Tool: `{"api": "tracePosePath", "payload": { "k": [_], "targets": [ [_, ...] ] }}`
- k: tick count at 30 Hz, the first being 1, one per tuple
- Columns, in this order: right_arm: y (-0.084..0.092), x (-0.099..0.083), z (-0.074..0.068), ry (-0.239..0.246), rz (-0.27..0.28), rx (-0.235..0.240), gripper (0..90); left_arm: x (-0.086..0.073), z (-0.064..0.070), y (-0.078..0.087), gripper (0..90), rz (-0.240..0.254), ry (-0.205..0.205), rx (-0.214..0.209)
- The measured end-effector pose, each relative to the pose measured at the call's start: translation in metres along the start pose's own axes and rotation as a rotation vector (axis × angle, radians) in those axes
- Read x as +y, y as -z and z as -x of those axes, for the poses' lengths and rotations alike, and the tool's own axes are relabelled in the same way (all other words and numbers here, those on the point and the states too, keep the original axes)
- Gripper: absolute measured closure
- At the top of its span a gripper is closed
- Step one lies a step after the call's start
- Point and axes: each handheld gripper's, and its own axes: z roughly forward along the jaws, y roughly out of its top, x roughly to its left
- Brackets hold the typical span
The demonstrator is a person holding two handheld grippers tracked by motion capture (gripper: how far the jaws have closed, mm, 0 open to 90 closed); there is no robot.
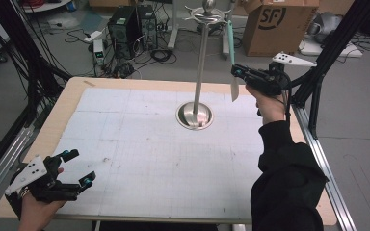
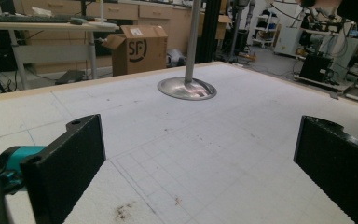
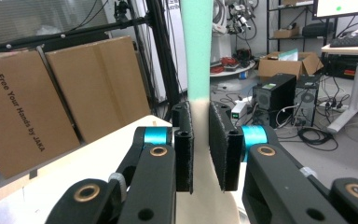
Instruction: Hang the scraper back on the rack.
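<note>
A spatula (image 3: 199, 70) — teal handle up, cream blade down — is clamped by the right gripper (image 1: 236, 72) at far right, beside the stand (image 1: 200, 67). Hanging seems underway; the handle must be raised to a hook. The left gripper (image 1: 74, 168) is held open, near left.

Both grippers are showing black bodies. The left gripper (image 1: 79, 168) is carrying a grey three-cornered plate dotted with dark marks, with teal rings behind its rough black pads (image 2: 72, 158). The right gripper (image 3: 200, 149) is showing brass-coloured pivot pins and teal collars (a cable is trailing from it). A black sleeve (image 1: 284, 178) is covering the right forearm.
</note>
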Motion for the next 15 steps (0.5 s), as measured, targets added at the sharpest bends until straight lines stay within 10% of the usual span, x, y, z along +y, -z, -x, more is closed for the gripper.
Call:
{"api": "tracePosePath", "payload": {
  "k": [15],
  "targets": [
    [-0.018,-0.006,-0.01,0.018,-0.009,-0.031,80.5,0.0,-0.001,0.0,2.4,-0.002,0.002,0.002]
  ]
}}
